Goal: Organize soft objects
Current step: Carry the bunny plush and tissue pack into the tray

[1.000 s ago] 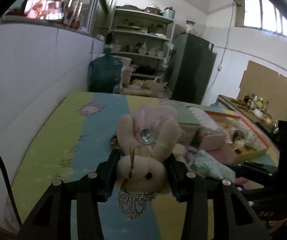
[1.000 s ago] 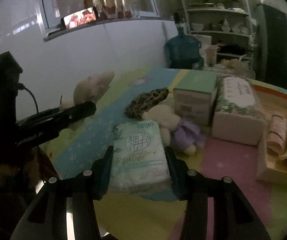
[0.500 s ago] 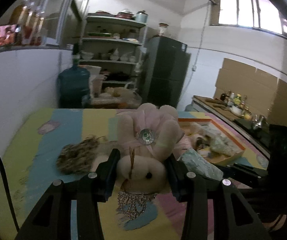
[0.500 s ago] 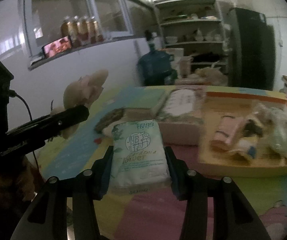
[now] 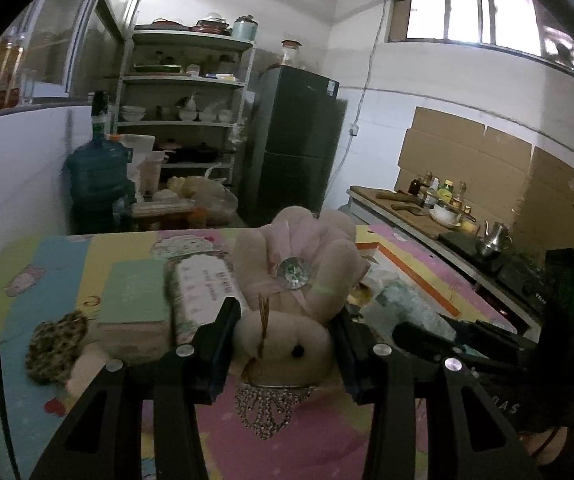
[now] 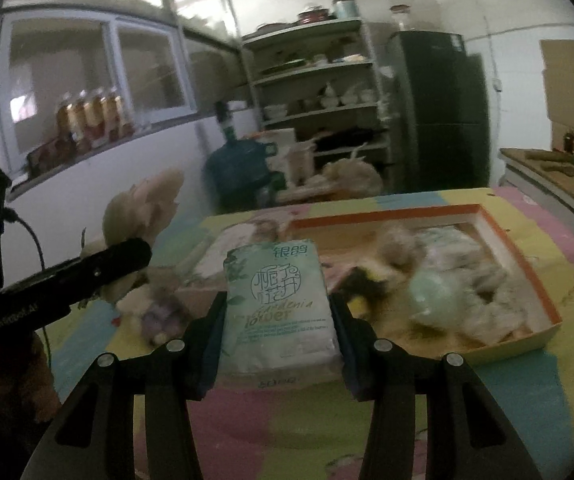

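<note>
The left gripper (image 5: 285, 332) is clamped on a pink plush toy (image 5: 295, 280), its pads pressing the toy's lower body from both sides while the ears and a round button rise above the fingers and a beaded trim (image 5: 269, 408) dangles below them. The right gripper (image 6: 277, 320) is closed on a pale green tissue pack (image 6: 277, 304), held flat-sided between the pads. Ahead and to the right of the right gripper lies the orange-rimmed tray (image 6: 543, 300), already crowded with soft things. The main risk, as I judge it, is that either load slips: the plush is squashy and pinched low, so it could squirm out or tip forward, and the pack's slick wrapper could slide down between the pads. The hanging trim could also snag on the tray rim or on the boxes ahead of the left gripper. With both grippers close together, one arm showing just left of the right gripper, they could knock each other over the tray, and a careless drop could land on the heap and roll off onto the mat (image 6: 295, 420). The tray's contents are blurred and cannot be told apart. The plush hides what lies directly ahead of the left gripper, and the pack's underside and the pads' contact faces are out of sight.
</note>
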Demonstrator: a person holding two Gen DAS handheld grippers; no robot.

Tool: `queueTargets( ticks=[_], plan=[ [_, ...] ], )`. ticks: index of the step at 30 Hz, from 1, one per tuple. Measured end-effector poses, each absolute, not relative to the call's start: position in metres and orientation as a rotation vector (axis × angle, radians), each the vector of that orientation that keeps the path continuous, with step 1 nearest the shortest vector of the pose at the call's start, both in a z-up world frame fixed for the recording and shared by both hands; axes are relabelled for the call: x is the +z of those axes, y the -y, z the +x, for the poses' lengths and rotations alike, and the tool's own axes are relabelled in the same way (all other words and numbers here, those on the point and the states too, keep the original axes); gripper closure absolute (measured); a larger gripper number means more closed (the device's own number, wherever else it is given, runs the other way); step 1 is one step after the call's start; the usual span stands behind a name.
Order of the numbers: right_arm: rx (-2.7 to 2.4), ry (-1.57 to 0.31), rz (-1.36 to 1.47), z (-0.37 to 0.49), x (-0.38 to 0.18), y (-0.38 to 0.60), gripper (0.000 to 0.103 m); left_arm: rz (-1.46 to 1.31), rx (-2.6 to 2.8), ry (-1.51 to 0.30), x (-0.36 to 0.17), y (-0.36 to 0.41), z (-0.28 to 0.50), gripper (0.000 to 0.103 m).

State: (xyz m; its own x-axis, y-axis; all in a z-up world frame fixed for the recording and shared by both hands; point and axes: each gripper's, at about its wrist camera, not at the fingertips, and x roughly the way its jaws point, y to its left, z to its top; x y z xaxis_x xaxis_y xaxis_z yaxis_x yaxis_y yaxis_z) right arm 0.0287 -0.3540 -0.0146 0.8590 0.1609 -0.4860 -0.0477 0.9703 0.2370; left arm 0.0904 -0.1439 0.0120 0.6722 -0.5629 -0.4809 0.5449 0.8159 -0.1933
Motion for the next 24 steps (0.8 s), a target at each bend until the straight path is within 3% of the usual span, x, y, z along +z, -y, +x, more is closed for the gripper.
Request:
queueTargets(
  ticks=[24],
  plan=[
    [-0.03, -0.506, 0.279, 0.049, -0.027, 0.468, 0.053, -0.015, -0.621, -0.654, -0.015, 0.247, 0.147, 0.058]
  ],
)
